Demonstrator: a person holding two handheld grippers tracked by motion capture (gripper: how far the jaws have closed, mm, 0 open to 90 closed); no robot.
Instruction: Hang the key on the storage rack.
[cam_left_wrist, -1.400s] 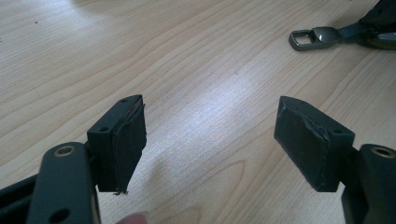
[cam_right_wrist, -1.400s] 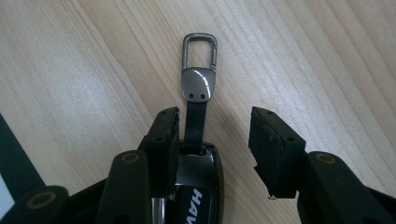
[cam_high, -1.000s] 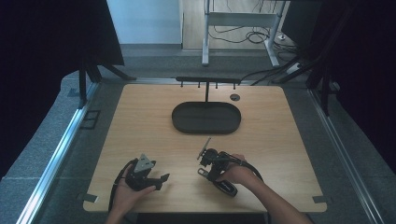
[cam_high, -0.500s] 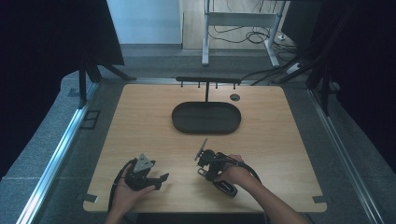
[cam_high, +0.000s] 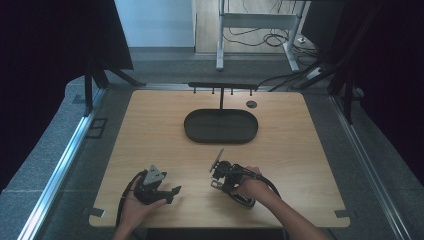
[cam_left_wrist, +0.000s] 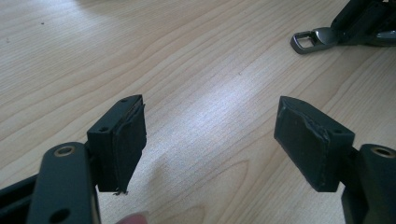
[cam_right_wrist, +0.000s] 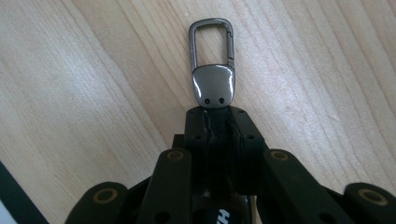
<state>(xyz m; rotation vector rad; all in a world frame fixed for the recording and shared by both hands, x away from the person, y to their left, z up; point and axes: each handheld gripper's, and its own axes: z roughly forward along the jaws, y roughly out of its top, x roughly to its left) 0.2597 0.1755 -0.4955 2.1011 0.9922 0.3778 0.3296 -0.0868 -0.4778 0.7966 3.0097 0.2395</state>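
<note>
The right claw (cam_right_wrist: 215, 116) has just closed on the keychain (cam_right_wrist: 212, 70) strap, clip poking forward for hanging, while the left claw (cam_left_wrist: 219, 140) waits agape over the worktop (cam_high: 150, 130)

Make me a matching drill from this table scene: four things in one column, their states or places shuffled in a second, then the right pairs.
Things
1. left claw
2. right claw
3. key clip
4. black oval tray

States or places
A. at the far middle of the table, under a small rack
B. jaws wide apart over bare wood
C. metal loop sticking out past closed jaws
D. jaws just closed, pressed on a strap

Pairs: 1-B, 2-D, 3-C, 4-A
</note>
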